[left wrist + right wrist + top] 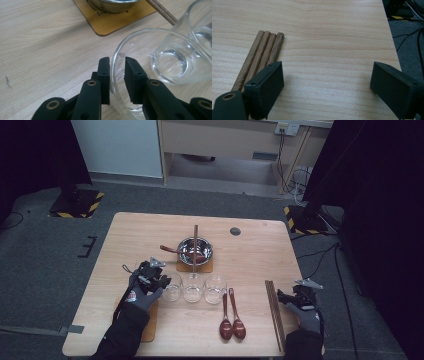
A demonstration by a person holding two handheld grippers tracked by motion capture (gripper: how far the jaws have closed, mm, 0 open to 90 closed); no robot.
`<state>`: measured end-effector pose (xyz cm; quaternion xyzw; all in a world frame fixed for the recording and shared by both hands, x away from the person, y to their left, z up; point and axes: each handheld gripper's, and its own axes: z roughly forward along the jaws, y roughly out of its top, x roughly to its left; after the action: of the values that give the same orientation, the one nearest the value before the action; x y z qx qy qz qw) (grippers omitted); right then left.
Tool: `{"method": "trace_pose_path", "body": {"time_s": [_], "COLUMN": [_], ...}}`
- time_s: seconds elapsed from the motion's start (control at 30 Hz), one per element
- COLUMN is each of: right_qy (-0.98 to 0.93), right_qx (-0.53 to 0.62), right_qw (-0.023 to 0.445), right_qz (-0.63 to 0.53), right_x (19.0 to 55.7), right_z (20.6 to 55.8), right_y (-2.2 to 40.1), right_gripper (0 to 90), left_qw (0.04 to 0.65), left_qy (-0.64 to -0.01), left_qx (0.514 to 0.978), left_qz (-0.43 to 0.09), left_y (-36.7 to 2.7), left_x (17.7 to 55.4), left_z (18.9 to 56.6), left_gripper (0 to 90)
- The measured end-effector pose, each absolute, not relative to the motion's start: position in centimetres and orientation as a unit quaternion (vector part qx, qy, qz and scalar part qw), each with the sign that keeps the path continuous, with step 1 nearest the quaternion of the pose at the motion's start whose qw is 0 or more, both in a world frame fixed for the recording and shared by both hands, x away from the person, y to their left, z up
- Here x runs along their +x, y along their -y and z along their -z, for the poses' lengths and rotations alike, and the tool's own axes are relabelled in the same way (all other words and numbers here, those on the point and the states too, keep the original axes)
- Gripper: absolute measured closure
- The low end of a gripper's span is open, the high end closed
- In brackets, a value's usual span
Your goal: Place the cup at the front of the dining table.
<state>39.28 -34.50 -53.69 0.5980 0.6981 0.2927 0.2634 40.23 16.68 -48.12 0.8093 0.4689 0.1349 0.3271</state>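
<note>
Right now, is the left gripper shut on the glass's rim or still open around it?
Shut on it: the left gripper has one jaw outside and one inside the glass wall, pads against it.

The person is wearing dark sleeves and grey-black gloves, the left one [142,292] bearing a red mark. Both black tongs are showing brass-ringed screw holes; grey three-cornered plates are topping them.

Pale wood-grain table [37,45], smooth and matt. Clear, glossy glass tumbler [140,42], thin-walled, with a bright rim. Shiny polished metal bowl [195,250] on a flat, matt tan wooden coaster [112,21]. Four brown chopsticks [259,55], coarse-grained bare wood. Two spoons [231,322], dark red-brown, with a lacquer-like gloss. Matt black plastic jaws, brass-coloured rivets.
</note>
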Motion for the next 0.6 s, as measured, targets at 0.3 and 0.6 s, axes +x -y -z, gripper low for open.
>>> {"method": "trace_pose_path", "body": {"time_s": [0.3, 0.6], "right_qy": [-0.693, -0.693], "right_qx": [0.603, 0.604], "right_qw": [0.26, 0.256], "right_qz": [-0.298, -0.299], "right_x": [39.2, 39.2], "right_z": [53.8, 53.8], "right_y": [34.7, 34.8], "right_gripper": [10.8, 9.5], "left_qw": [0.331, 0.349], "left_qy": [-0.476, -0.482], "left_qx": [0.803, 0.793], "left_qz": [-0.136, -0.133], "left_y": [-17.0, -17.7], "left_x": [40.1, 39.7], "left_z": [48.0, 48.0], "left_gripper": [77.1, 80.3]}}
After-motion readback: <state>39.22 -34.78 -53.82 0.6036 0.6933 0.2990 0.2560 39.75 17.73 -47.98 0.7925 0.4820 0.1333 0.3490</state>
